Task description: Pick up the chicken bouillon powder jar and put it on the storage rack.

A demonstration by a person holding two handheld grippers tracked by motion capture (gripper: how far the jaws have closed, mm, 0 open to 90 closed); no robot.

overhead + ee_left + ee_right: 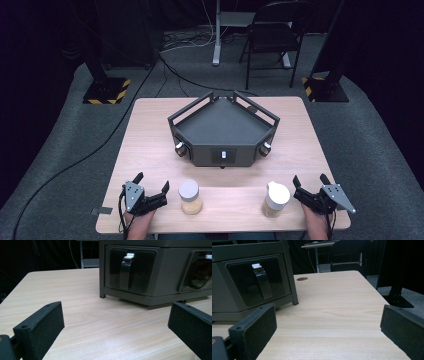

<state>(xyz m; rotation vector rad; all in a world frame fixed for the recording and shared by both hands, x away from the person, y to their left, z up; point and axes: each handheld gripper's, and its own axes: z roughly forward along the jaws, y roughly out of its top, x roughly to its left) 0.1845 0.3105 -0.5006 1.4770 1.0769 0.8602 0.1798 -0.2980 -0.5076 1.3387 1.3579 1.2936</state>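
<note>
Left gripper (pixel 152 186) low at the near left edge of the table (pixel 150 130), jaws wide apart, nothing between them. Right gripper (pixel 311 183) at the near right edge, jaws likewise spread and empty. Left jar (pixel 190 196) upright just beside the left gripper, right jar (pixel 276 199) upright just beside the right one. Grey tray (pixel 223 131) beyond, mid-table, well apart from both jars.
</note>
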